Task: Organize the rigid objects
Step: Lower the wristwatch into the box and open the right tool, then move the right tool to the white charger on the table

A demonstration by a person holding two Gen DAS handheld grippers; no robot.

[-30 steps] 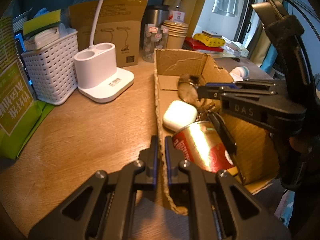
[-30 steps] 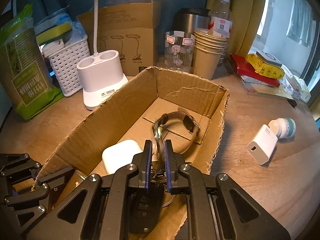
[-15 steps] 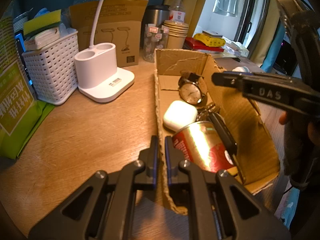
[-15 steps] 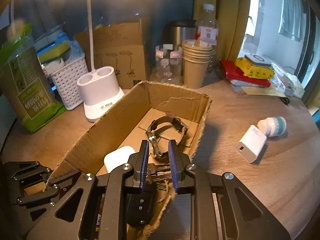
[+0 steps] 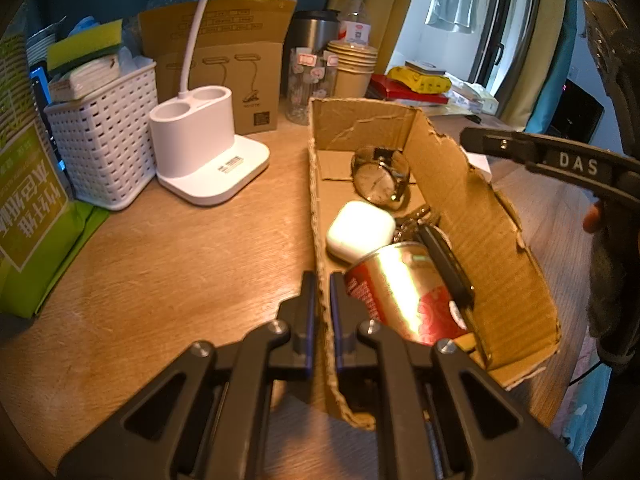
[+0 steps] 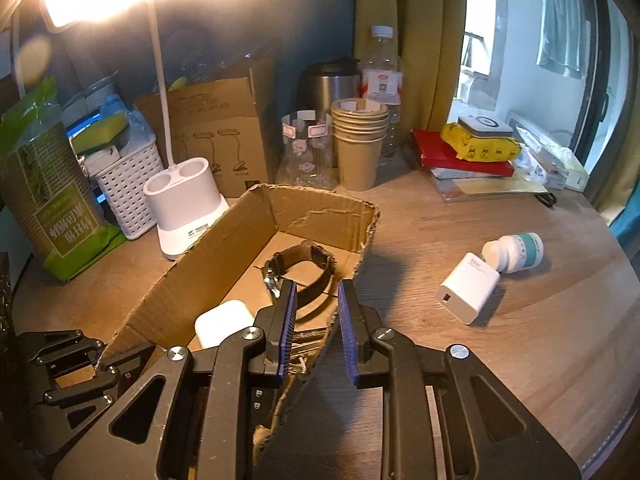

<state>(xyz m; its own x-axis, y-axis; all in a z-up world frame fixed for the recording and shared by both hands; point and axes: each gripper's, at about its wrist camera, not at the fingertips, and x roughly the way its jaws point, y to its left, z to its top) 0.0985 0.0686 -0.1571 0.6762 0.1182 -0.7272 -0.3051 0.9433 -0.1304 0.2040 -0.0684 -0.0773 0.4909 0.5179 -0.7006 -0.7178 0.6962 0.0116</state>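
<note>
A torn cardboard box lies on the wooden table. Inside it are a wristwatch, a white earbud case, a red can and a black car key on a key bunch. My left gripper is shut on the box's left wall. My right gripper hovers open above the box's right wall, with nothing pressed between its pads. Below it I see the watch and the case. A white charger and a pill bottle lie on the table to the right.
Left of the box stand a white lamp base, a white basket and a green package. Behind it are stacked paper cups, a glass jar, a steel flask and a water bottle. A red book with a yellow pack lies back right.
My right gripper has let go of the car key, opened, and risen back out of the box toward its right side. The key now lies in the box. The left gripper has not moved.
</note>
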